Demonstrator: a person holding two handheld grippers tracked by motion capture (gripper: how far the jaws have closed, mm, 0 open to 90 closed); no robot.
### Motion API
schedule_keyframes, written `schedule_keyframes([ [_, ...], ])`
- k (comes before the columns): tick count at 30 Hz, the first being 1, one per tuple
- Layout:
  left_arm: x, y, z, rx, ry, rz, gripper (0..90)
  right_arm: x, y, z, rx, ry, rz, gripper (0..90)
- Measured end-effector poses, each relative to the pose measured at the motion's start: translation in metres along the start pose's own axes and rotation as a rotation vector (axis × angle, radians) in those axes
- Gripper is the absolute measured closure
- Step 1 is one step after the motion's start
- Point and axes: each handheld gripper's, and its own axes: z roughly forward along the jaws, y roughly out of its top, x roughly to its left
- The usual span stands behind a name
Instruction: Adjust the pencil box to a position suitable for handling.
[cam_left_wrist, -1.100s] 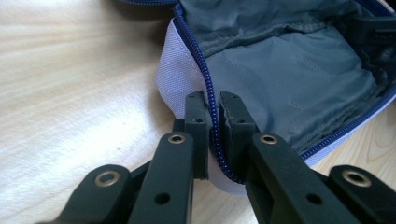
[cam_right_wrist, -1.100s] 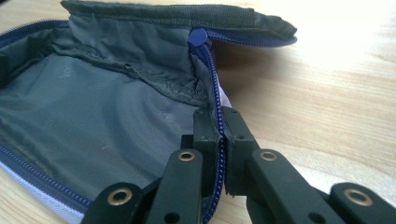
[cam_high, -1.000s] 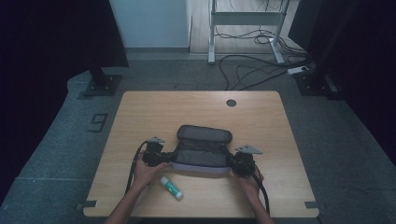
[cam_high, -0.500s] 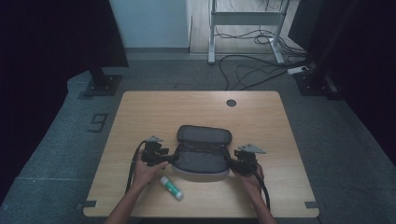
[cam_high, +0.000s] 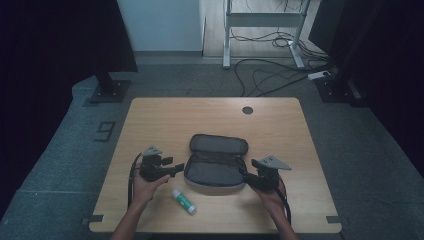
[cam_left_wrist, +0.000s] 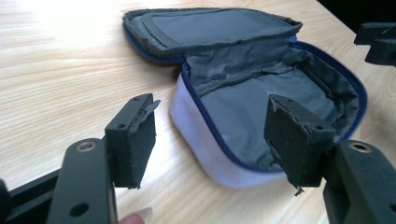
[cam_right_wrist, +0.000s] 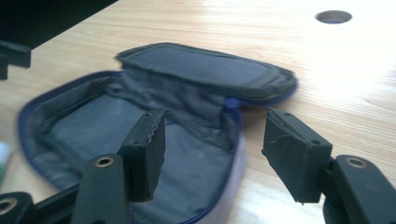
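The pouch (cam_high: 216, 165) lies open mid-table, lid flap folded back, between my two grippers. It looks to me soft and light: limp grey lining, floppy walls that would buckle under a pinch. I'd take it by the zipper rim (cam_left_wrist: 211, 123), the stiffest part, at each end. The left gripper (cam_left_wrist: 212, 135) has just been opening; its jaws stand wide, nothing between the pads. The right gripper (cam_right_wrist: 212, 144) has just been opening too, released, poised over the pouch's edge. A glue stick (cam_high: 184, 200) lies near the left hand (cam_high: 142, 187). The pouch's inner corners are shadowed; the right gripper view is blurred.
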Motion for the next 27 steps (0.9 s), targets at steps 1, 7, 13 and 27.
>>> schedule_keyframes([
  [1, 0.0, -0.004, -0.004, 0.006, 0.004, 0.003, 34.4, 0.003, 0.0, -0.002, 0.005, 0.01, -0.01, 37.8],
  [7, 0.0, -0.024, -0.013, 0.031, 0.028, 0.001, 34.0, 0.024, -0.002, -0.009, 0.008, 0.068, -0.05, 37.6],
  [13, 0.001, -0.043, -0.021, 0.032, 0.06, -0.012, 33.4, 0.039, -0.01, -0.014, 0.02, 0.118, -0.061, 37.3],
  [27, 0.015, -0.051, -0.027, 0.018, 0.125, -0.036, 32.9, 0.074, -0.019, -0.003, 0.054, 0.214, -0.112, 40.1],
])
